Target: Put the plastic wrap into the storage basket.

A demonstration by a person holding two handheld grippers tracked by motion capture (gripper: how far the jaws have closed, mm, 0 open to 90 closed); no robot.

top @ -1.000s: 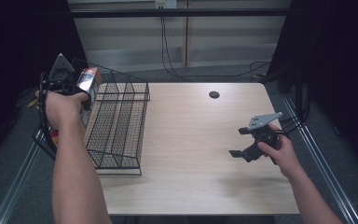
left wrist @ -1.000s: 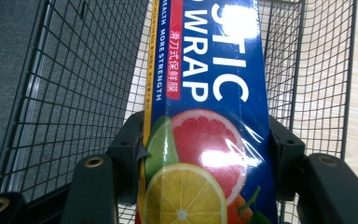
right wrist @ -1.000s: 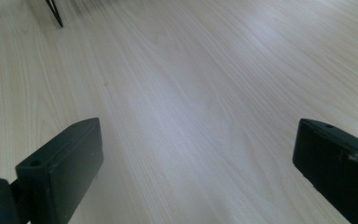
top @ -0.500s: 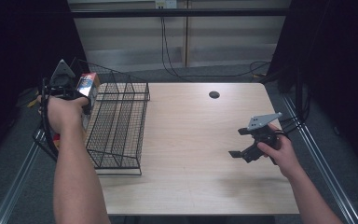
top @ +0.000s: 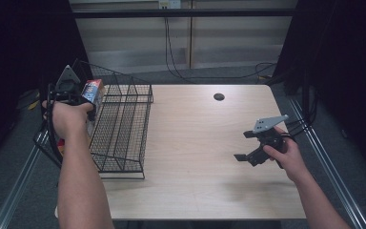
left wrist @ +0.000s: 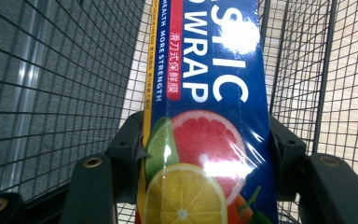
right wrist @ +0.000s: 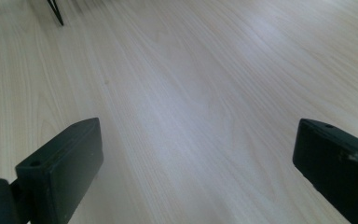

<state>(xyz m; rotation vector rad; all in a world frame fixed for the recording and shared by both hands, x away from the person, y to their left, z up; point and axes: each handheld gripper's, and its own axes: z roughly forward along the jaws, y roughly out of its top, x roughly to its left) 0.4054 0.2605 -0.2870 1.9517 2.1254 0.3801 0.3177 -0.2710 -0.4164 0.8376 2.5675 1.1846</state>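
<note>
A: Left gripper (top: pixel 78 95), high view first: it's clamped on a long blue cardboard box of plastic wrap with citrus fruit printed on it (top: pixel 94 90), up at the far left corner of the black wire mesh basket (top: pixel 124 129). Box sits at the basket's left rim, above the wire, not down inside yet as far as I can tell

B: Right gripper?

A: Right gripper (top: pixel 246 148) is well apart, over the pale wooden table (top: pixel 195 143) on the right side, jaws spread, nothing between them. So the left hand is the one at the basket, the right isn't in play

B: Left gripper view?

A: Box (left wrist: pixel 205 116) runs straight away from the camera, long axis in line with the jaws, both black pads pressed on its two long sides near the fruit end. Mesh walls (left wrist: pixel 56 79) on both sides and ahead, table wood through the wire. Basket's long side looks roughly parallel to the box, so I'd judge the next move is mostly lowering it, with little turning needed

B: Right gripper view?

A: Two black jaws wide apart at the bottom corners, bare wood grain (right wrist: pixel 177 93) between, a bit of the basket's wire foot (right wrist: pixel 55 14) top left, far off
</note>
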